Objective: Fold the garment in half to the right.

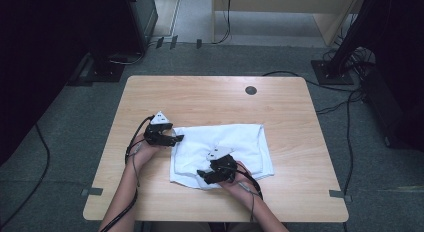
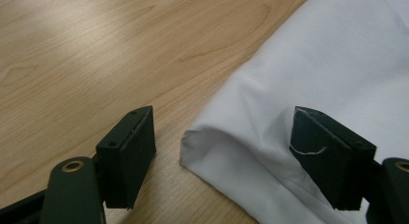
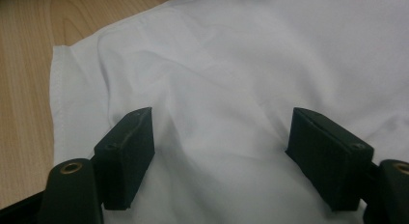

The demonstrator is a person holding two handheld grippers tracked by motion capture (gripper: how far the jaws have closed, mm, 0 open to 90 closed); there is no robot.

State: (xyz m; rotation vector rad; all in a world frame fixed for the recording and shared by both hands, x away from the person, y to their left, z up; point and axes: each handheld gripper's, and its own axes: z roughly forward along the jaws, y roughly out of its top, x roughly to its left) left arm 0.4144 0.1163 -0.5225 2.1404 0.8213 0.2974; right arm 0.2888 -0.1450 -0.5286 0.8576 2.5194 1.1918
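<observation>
A: Start with the big picture. What's on the table (image 1: 210,97)?

B: A white cloth (image 1: 240,142), folded into a rough rectangle, lying a little right of the middle and toward the near edge. Most of the tabletop around it is bare wood, apart from a small dark round cap (image 1: 251,90) far off near the back edge. My guess is the cloth sits near so both hands reach it without stretching.

A: And the two hands?

B: They flank it. The left gripper (image 1: 176,139) is at the cloth's left edge, pointing right toward it. The right gripper (image 1: 202,175) hovers over the near left part of the cloth, close to its front hem.

A: Are either of them gripping?

B: No, both are released. In the left gripper view the jaws stand wide apart, one over bare wood and one over fabric, with a folded corner (image 2: 193,142) of the cloth lying between them. That straddle looks like a set-up for pinching the corner.

A: And the right?

B: In the right gripper view its jaws are also spread, above rumpled fabric with a stitched hem (image 3: 60,108) off to the left. Nothing is pressed between the pads. I'd judge it is either about to pin the cloth flat or take a second hold, so the left can lift its corner cleanly.
</observation>
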